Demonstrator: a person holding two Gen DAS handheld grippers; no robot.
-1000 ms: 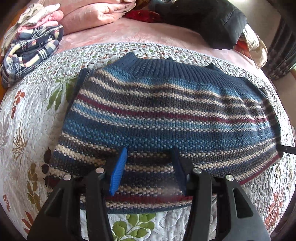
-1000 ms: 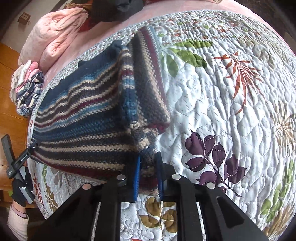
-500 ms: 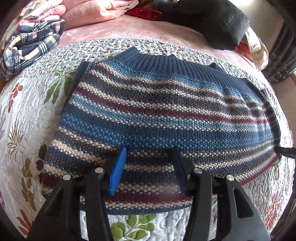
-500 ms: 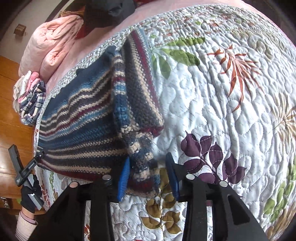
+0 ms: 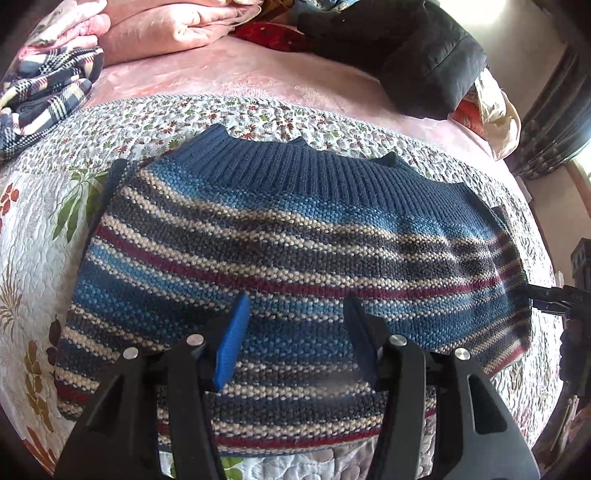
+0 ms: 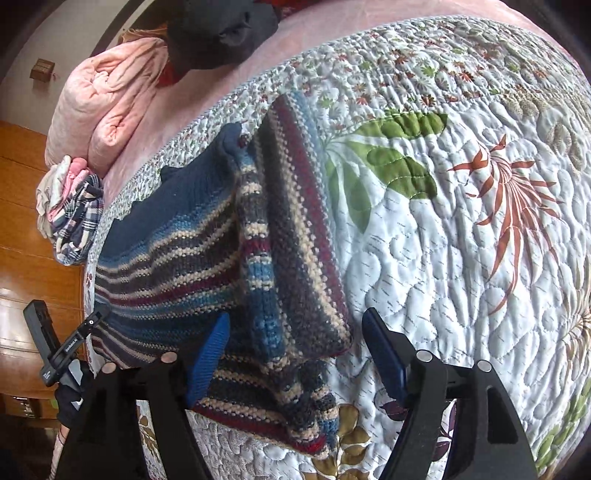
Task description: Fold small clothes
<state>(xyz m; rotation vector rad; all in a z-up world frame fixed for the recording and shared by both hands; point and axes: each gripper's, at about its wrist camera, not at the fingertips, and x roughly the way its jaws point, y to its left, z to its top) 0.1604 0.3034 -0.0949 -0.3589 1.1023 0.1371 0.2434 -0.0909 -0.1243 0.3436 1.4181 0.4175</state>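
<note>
A small knitted sweater [image 5: 288, 251] with blue, cream, grey and dark red stripes and a navy ribbed collar lies flat on the floral quilt [image 5: 44, 229]. My left gripper [image 5: 293, 325] hovers open over its near hem, nothing between the blue pads. In the right wrist view the sweater [image 6: 177, 258] has a sleeve [image 6: 295, 258] folded over its side. My right gripper [image 6: 295, 354] is wide open above the sleeve's cuff end, apart from the knit. The tip of the right gripper shows at the far right edge in the left wrist view.
A plaid garment [image 5: 44, 96] and pink bedding [image 5: 166, 33] lie at the back left, a black jacket [image 5: 424, 51] at the back right. The quilt [image 6: 461, 240] spreads bare to the right of the sweater. Wooden floor [image 6: 22, 221] lies beyond the bed's left edge.
My right gripper, shut on the sleeve cuff a second ago, has opened wide and let the cuff drop onto the sweater. My left gripper moved forward over the hem, still open.
</note>
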